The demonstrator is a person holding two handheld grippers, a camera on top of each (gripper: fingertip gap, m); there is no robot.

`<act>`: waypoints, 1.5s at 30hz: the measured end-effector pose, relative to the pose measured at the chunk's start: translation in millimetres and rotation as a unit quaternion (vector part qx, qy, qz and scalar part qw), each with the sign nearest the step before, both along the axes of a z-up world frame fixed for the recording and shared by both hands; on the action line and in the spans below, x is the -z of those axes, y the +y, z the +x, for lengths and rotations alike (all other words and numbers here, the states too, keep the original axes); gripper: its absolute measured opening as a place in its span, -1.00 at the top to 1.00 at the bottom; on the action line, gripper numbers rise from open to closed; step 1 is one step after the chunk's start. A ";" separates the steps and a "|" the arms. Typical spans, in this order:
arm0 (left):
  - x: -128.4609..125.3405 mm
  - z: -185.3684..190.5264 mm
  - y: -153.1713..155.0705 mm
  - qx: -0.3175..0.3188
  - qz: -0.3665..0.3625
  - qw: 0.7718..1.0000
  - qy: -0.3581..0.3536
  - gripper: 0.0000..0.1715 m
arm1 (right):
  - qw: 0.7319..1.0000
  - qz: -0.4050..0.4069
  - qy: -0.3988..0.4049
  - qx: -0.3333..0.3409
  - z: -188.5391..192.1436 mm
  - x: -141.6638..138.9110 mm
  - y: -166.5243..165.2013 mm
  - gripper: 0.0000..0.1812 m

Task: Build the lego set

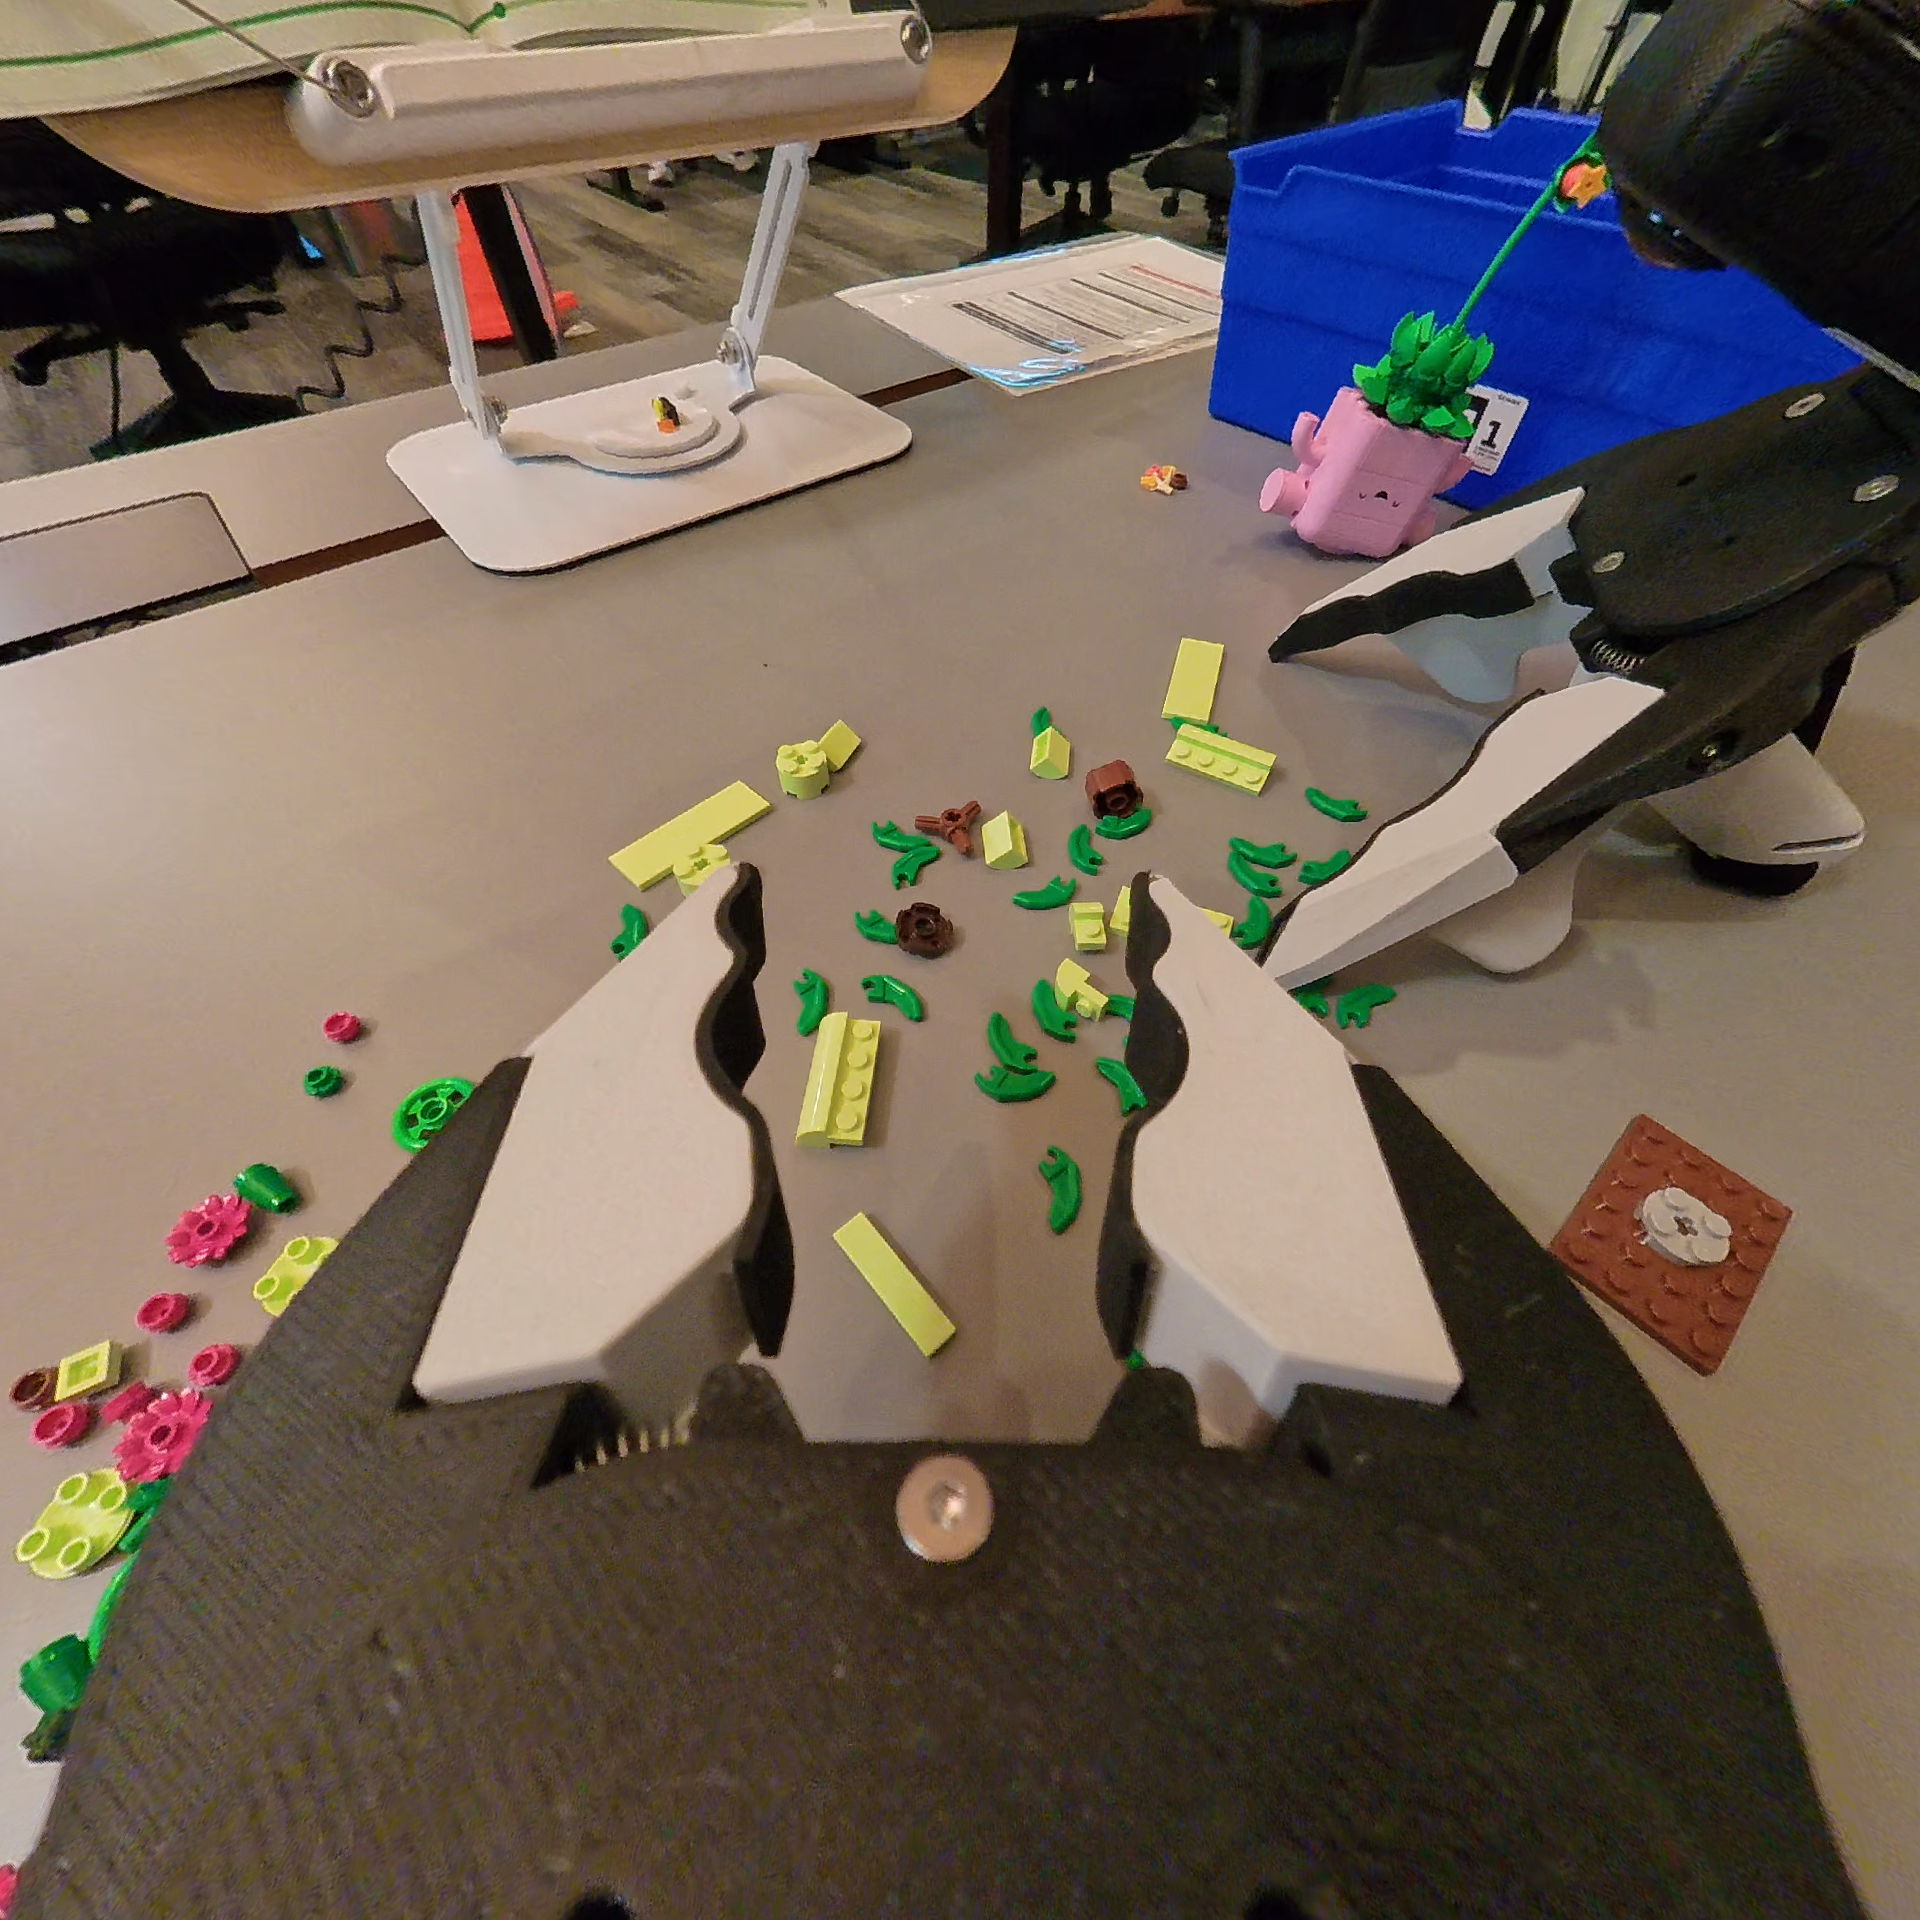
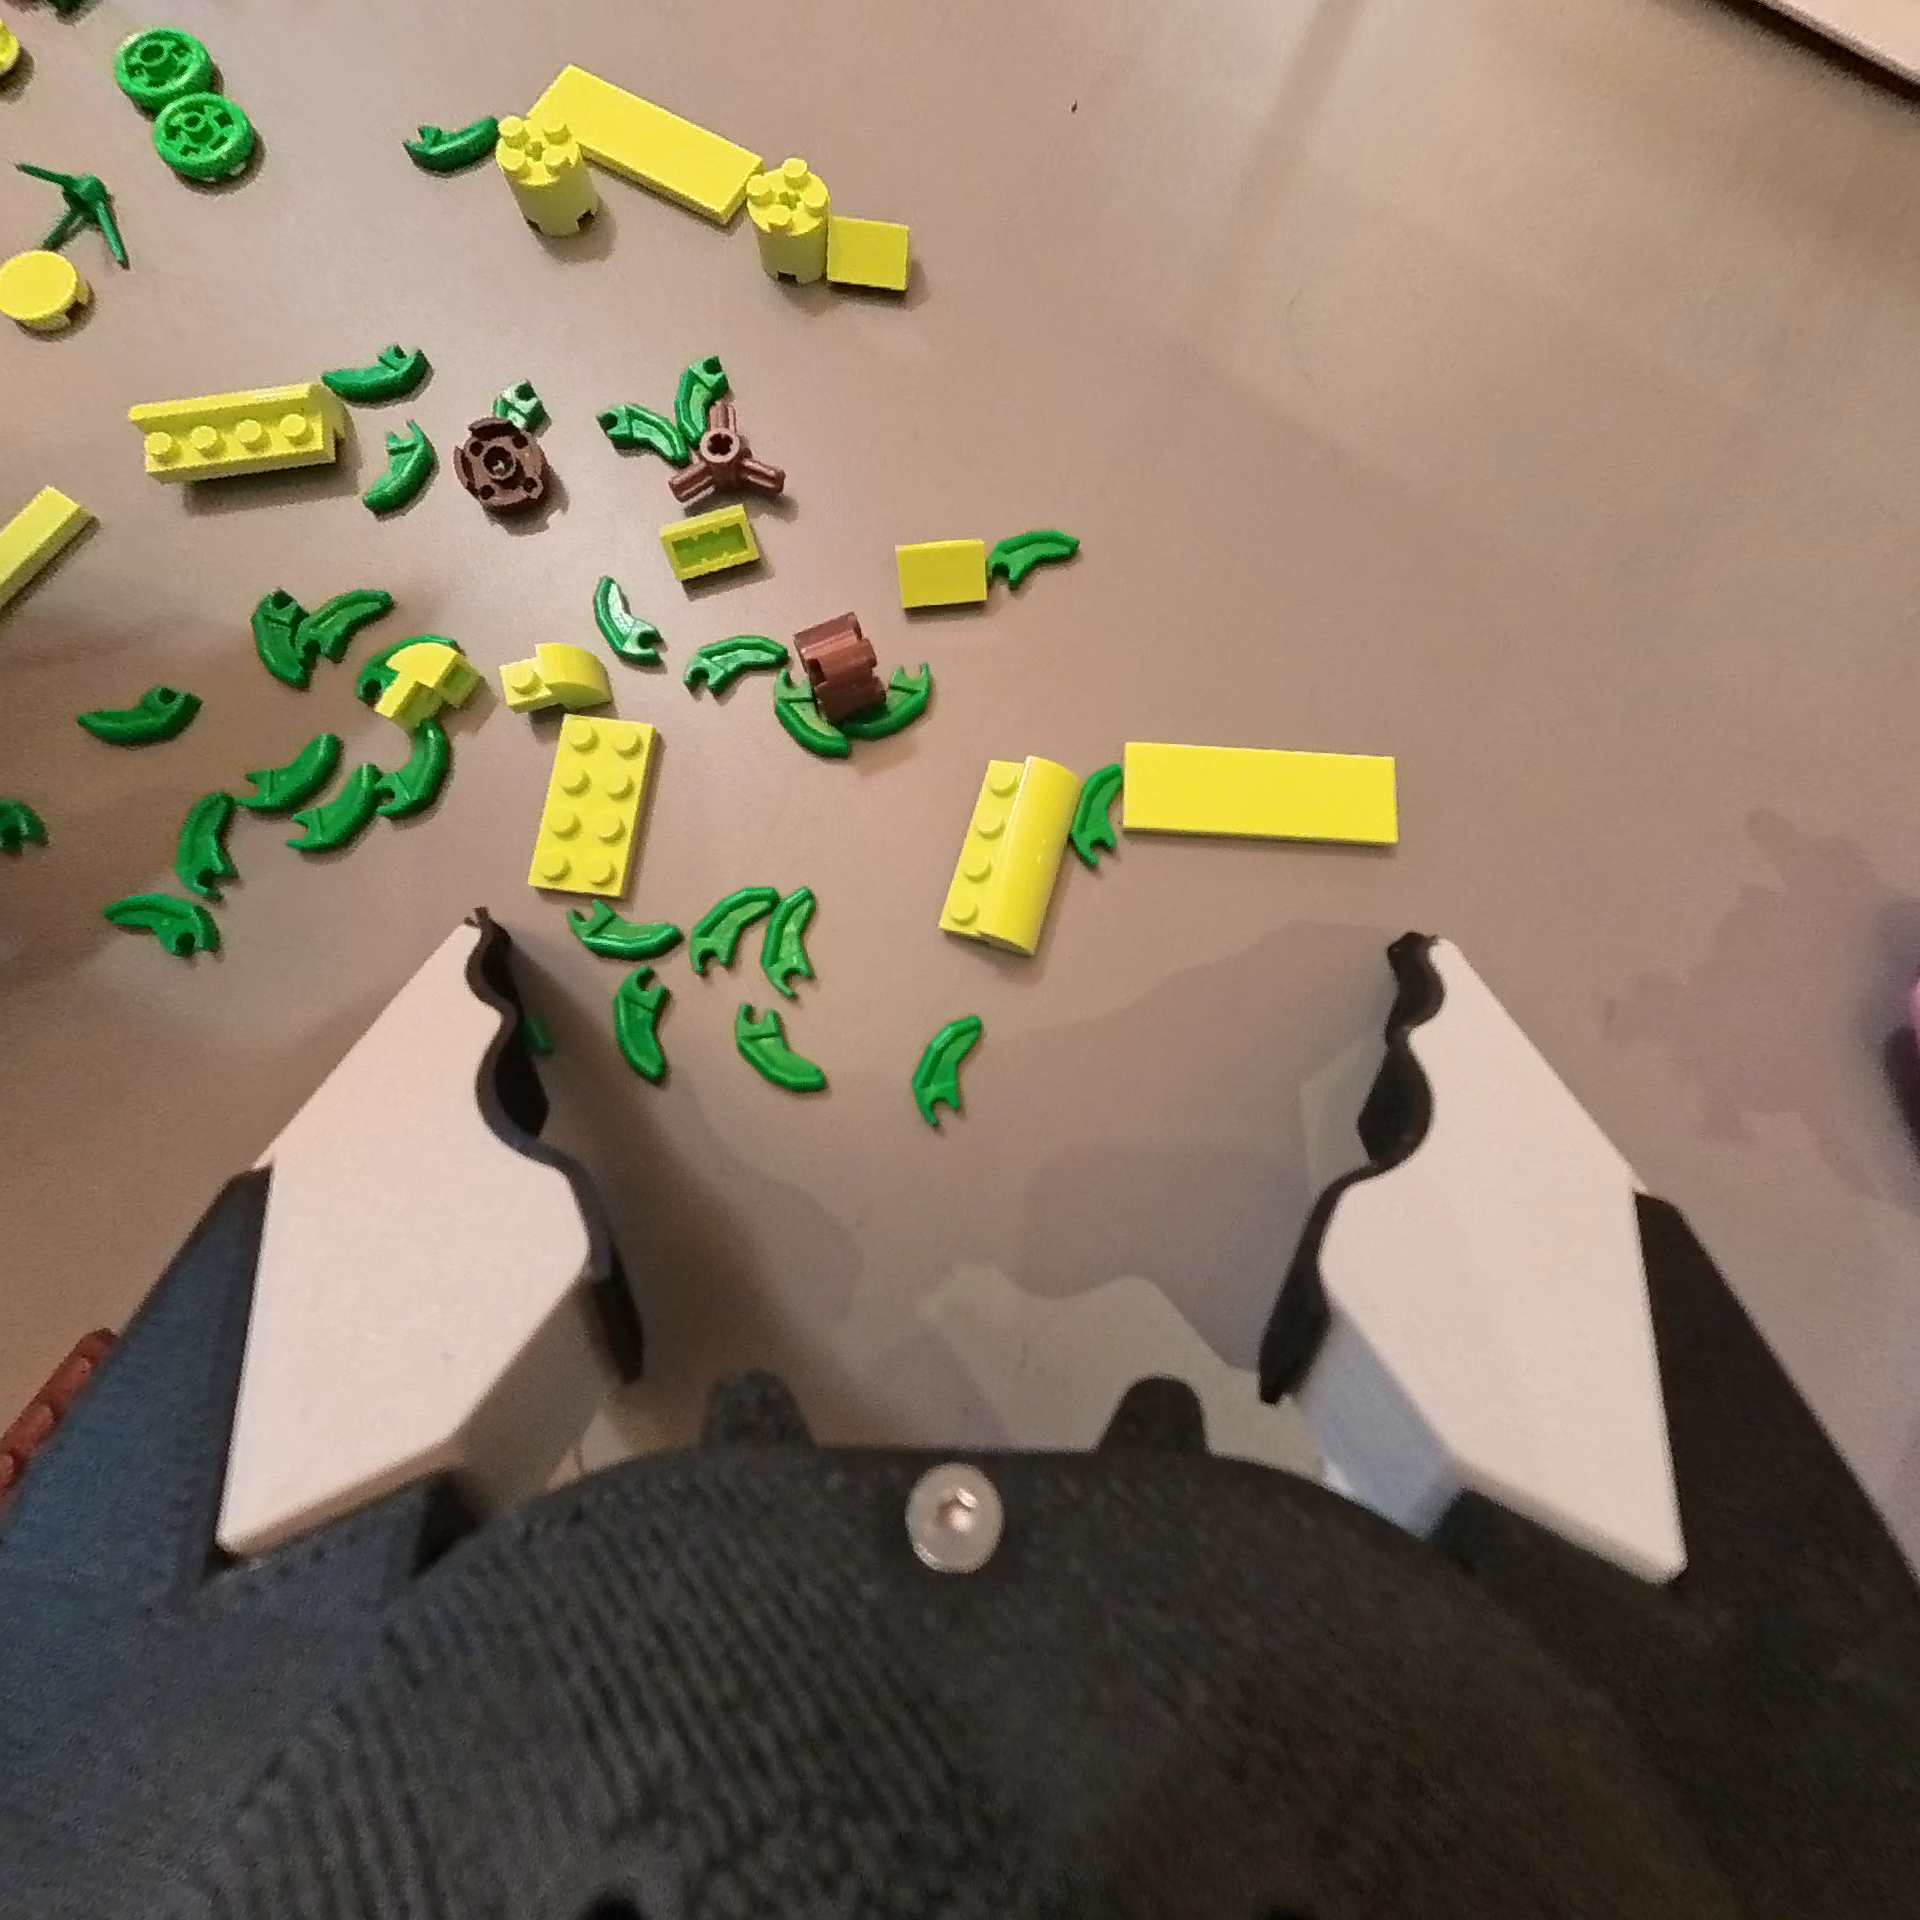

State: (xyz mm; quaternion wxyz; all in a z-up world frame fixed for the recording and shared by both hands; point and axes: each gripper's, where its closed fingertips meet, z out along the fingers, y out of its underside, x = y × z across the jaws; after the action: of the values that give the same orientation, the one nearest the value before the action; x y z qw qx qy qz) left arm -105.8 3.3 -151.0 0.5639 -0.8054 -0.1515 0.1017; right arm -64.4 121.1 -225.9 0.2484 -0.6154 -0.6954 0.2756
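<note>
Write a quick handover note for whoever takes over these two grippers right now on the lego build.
Left gripper: jaws open, empty, above the loose pieces.
Right gripper: jaws wide open, empty, low over the green leaf pieces.
On the table: lime bricks, lime tiles, brown round pieces, pink flowers at the left.
Brown plate with a grey round piece sits at the right.
Done: pink pot with plant stands by the blue bin.
Left: nearly all the loose pieces remain unassembled.
</note>
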 end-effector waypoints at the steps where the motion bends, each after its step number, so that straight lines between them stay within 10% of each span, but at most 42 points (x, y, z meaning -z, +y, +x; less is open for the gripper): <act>1: 0.0 -0.2 0.0 0.000 0.000 1.000 -0.001 0.20 | 1.000 0.000 0.000 0.000 0.0 0.0 0.0 -0.75; 17: -13.9 1.8 -4.2 0.003 0.044 0.999 0.019 0.22 | 1.000 0.000 0.000 0.000 0.0 -0.1 0.1 -0.75; 45: -41.8 -41.6 -58.5 -0.308 0.028 0.947 -0.085 0.21 | 1.000 0.000 0.000 0.000 0.0 0.0 0.0 -0.75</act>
State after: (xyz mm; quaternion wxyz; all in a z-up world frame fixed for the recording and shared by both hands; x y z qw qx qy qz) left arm -147.5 -55.2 -109.2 0.5126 -0.7087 -0.4429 0.1971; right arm -64.3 121.1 -225.9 0.2483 -0.6153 -0.6955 0.2756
